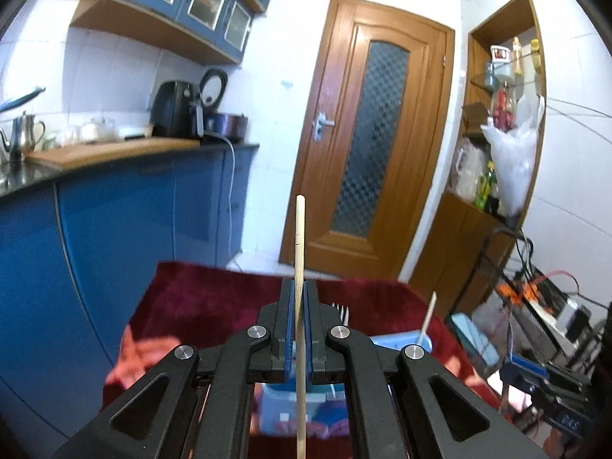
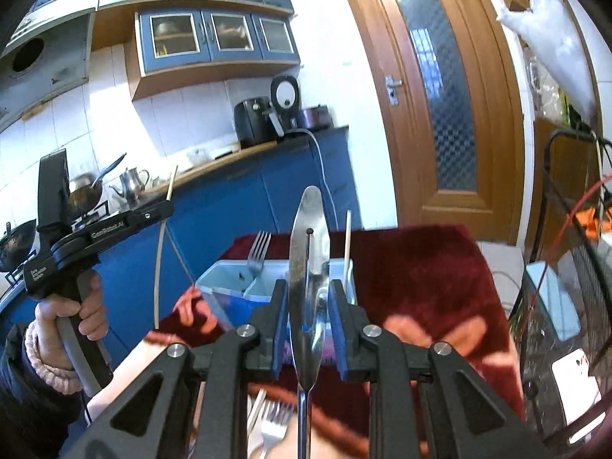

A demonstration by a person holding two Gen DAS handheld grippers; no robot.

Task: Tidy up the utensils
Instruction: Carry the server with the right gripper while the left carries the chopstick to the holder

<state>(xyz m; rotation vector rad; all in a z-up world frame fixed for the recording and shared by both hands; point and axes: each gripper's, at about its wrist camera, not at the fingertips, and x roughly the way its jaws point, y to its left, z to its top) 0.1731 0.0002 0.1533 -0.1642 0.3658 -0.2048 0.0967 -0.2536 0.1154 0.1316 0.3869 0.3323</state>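
Observation:
My left gripper (image 1: pixel 299 287) is shut on a wooden chopstick (image 1: pixel 299 237) that stands upright above the red-clothed table (image 1: pixel 214 298). It also shows in the right wrist view (image 2: pixel 166 206), held up at the left with the chopstick (image 2: pixel 171 183). My right gripper (image 2: pixel 309 287) is shut on a metal spoon (image 2: pixel 309 237), bowl up. Beyond it a light blue compartment holder (image 2: pixel 229 287) holds a fork (image 2: pixel 257 254) and a chopstick (image 2: pixel 347 241). The holder (image 1: pixel 397 342), fork tines (image 1: pixel 341 311) and chopstick (image 1: pixel 427 317) show in the left view.
Forks (image 2: pixel 273 424) lie on the cloth below my right gripper. Blue cabinets (image 1: pixel 126 222) and a counter with an air fryer (image 1: pixel 176 113) stand to the left. A wooden door (image 1: pixel 367 145) is behind. A wire rack with cables (image 2: pixel 573 260) is at the right.

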